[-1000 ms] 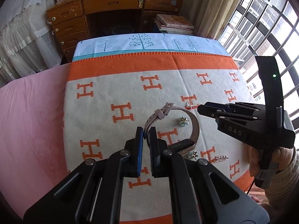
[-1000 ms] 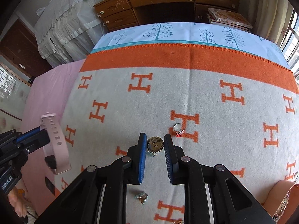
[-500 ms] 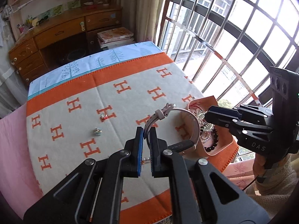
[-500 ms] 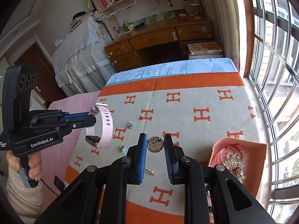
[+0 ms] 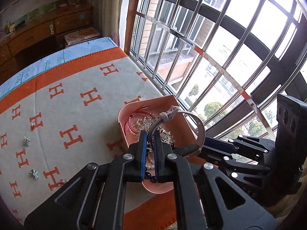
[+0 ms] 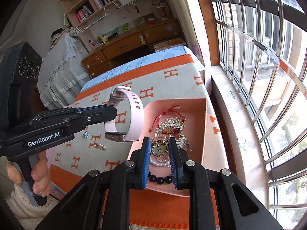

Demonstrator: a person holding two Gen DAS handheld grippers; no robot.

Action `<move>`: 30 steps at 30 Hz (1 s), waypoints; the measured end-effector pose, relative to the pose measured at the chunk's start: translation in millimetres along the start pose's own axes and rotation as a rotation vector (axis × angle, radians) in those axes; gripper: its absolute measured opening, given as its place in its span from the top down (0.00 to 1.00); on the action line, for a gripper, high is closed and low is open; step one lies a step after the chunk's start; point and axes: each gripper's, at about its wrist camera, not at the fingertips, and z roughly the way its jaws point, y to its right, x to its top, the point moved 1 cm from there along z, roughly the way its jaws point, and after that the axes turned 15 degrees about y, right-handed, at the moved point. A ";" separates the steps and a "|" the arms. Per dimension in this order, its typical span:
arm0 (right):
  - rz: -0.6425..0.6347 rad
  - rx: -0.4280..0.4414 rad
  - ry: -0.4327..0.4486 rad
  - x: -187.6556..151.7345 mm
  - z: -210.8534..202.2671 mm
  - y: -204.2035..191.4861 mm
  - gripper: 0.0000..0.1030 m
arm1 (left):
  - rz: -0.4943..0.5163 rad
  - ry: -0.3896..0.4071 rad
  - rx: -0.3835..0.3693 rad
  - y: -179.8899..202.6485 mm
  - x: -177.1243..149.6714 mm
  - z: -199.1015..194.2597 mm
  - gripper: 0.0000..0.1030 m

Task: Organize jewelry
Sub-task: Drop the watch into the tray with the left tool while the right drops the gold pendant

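Note:
My left gripper is shut on the strap of a pale pink watch, which hangs above the left part of the pink tray. From the right wrist view the same watch loops out beyond the left fingertips, beside the tray's left wall. My right gripper is shut on a round gold brooch, held over the tray's heap of jewelry. A red cord bracelet, pearls and black beads lie in the tray.
The tray rests on a grey blanket with orange H marks, close to the barred window. Loose on the blanket are a ring, flower earrings and a pin. A wooden desk stands beyond.
Both grippers have swept right across the blanket, from over the scattered pieces to over the pink tray by the window. The watch and the brooch stayed gripped.

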 end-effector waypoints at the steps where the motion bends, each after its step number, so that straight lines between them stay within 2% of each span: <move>1: 0.001 -0.004 -0.010 -5.5 1.0 5.8 0.82 | -0.011 -0.023 -0.003 1.8 -6.1 11.1 0.96; 6: 0.005 -0.003 -0.044 -32.1 16.2 18.2 0.82 | -0.016 -0.085 0.011 4.7 -32.5 40.1 0.96; 13: -0.032 0.022 -0.070 -43.0 41.0 14.1 0.81 | -0.015 -0.128 0.038 -5.3 -50.2 46.1 0.92; 14: -0.039 0.022 -0.068 -43.5 42.6 13.5 0.78 | -0.018 -0.131 0.031 -6.9 -49.3 43.3 0.89; 15: -0.043 0.020 -0.064 -41.2 43.4 9.8 0.75 | -0.022 -0.131 0.023 -6.4 -48.7 41.5 0.79; 16: -0.046 0.020 -0.053 -41.8 42.7 9.3 0.67 | -0.026 -0.130 0.015 -5.6 -47.7 39.9 0.61; 17: -0.049 0.022 -0.038 -41.9 41.4 8.5 0.63 | -0.031 -0.120 0.015 -6.0 -46.5 36.5 0.57; 19: -0.050 0.025 -0.017 -38.0 36.8 5.5 0.63 | -0.043 -0.092 0.011 -7.9 -42.7 28.1 0.51; 21: -0.055 0.023 -0.001 -35.9 33.0 3.4 0.63 | -0.046 -0.073 0.026 -10.2 -39.8 19.7 0.48; 30: -0.066 0.039 0.032 -35.8 21.3 -9.8 0.63 | -0.050 0.011 0.071 -19.3 -40.5 -14.1 0.48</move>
